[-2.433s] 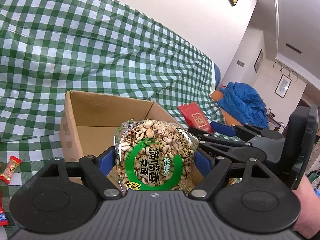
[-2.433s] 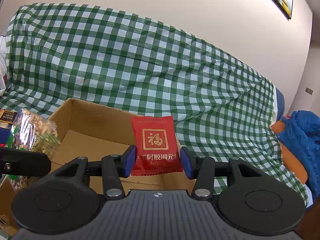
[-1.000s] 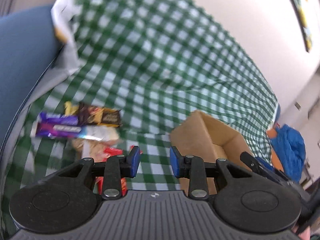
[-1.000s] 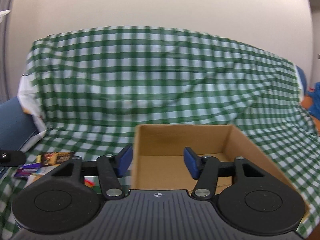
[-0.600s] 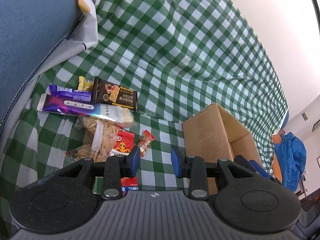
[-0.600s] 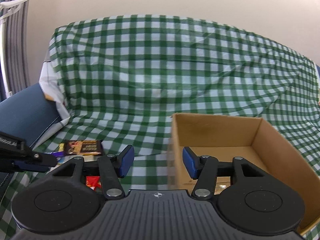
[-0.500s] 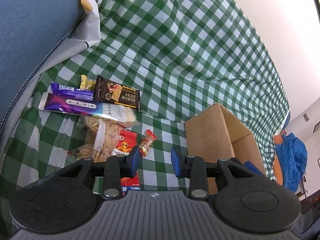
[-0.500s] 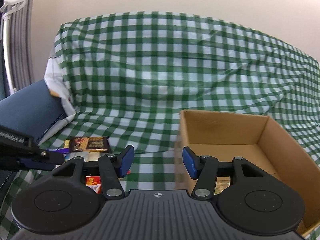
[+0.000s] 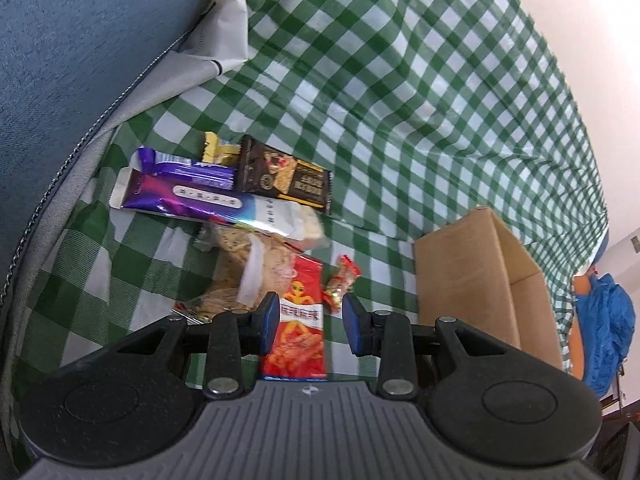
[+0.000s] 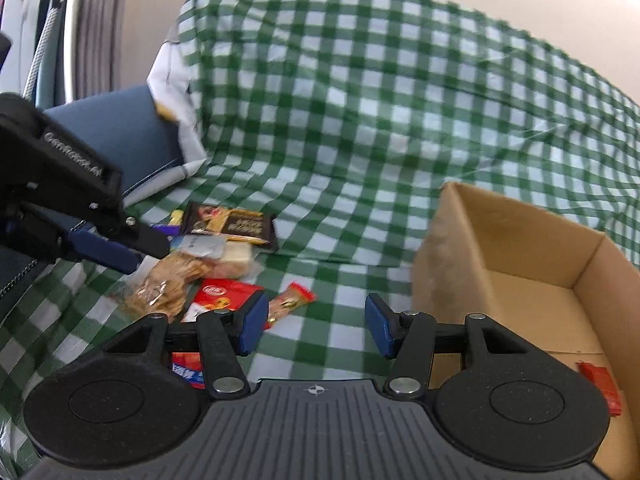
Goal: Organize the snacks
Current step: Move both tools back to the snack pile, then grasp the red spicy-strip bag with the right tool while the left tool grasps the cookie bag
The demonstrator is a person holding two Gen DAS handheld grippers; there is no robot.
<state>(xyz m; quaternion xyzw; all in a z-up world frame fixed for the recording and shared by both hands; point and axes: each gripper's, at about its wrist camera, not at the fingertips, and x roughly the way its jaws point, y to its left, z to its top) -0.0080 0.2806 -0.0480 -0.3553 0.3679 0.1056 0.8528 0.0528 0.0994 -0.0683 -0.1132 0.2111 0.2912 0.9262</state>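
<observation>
Cardboard box standing open on the green-checked cloth, with at least one red packet already lying on its floor near the front corner; rest of the interior mostly hidden behind the right gripper. Judged partly done, with most of the work left. Heap of snacks lying on the cloth well to the left of the box: dark chocolate bar, purple-and-white pack, purple wrapper, small yellow sweet, clear bag of biscuits, red alien-print packet, small red-ended candy. Left gripper poised above the red alien-print packet, jaws parted and empty, packet seen between them but not pinched. Right gripper likewise released, jaws wide with nothing between, pointing at bare cloth between the candy and the box wall. Likely next: clamp a snack from the heap and carry it over the rim.
</observation>
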